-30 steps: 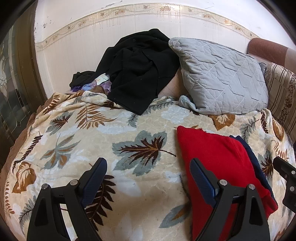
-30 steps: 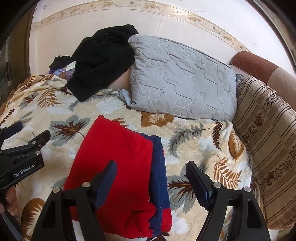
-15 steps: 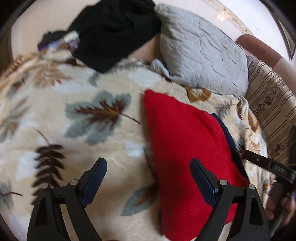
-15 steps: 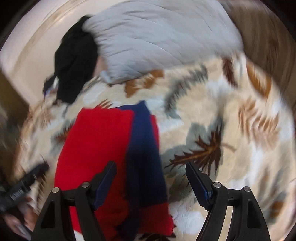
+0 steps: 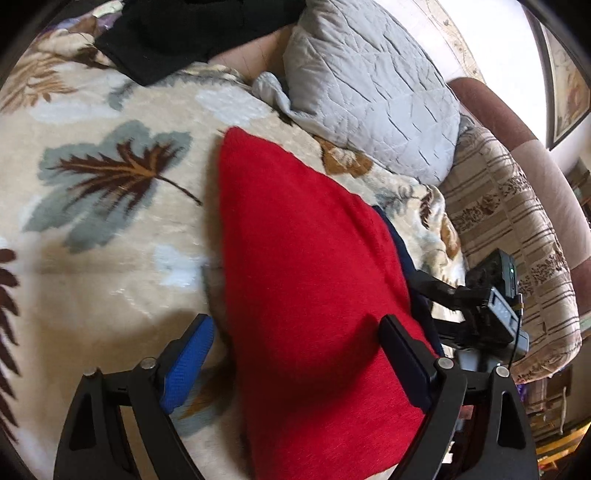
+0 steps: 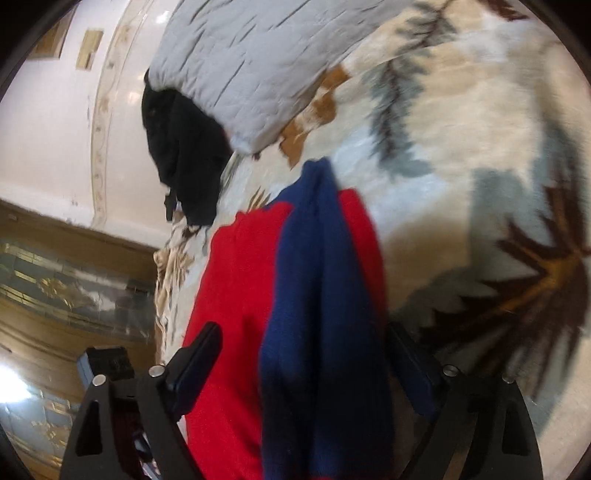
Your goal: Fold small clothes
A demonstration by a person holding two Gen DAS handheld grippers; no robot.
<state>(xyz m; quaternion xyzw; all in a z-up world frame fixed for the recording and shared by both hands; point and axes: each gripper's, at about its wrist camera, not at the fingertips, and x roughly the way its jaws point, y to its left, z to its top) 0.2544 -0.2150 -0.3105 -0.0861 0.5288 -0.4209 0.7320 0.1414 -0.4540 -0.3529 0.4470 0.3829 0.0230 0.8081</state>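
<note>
A folded red and navy garment (image 5: 306, 280) lies on the leaf-patterned blanket (image 5: 103, 229). My left gripper (image 5: 297, 354) is open, its fingers on either side of the garment's near red edge, low over it. My right gripper (image 6: 310, 365) is open and tilted, its fingers straddling the garment (image 6: 295, 302) where the navy band (image 6: 314, 258) runs over the red. The right gripper's body also shows in the left wrist view (image 5: 491, 314) at the garment's right side.
A grey quilted pillow (image 5: 373, 88) and a black coat (image 5: 192, 33) lie at the back of the bed. A striped cushion (image 5: 517, 236) and sofa arm stand to the right. The white wall (image 6: 55, 129) and a tiled panel show in the tilted right wrist view.
Both grippers have moved in and down to the garment's near end, one from each side. The right gripper has rolled over to the side. Both stay open.
</note>
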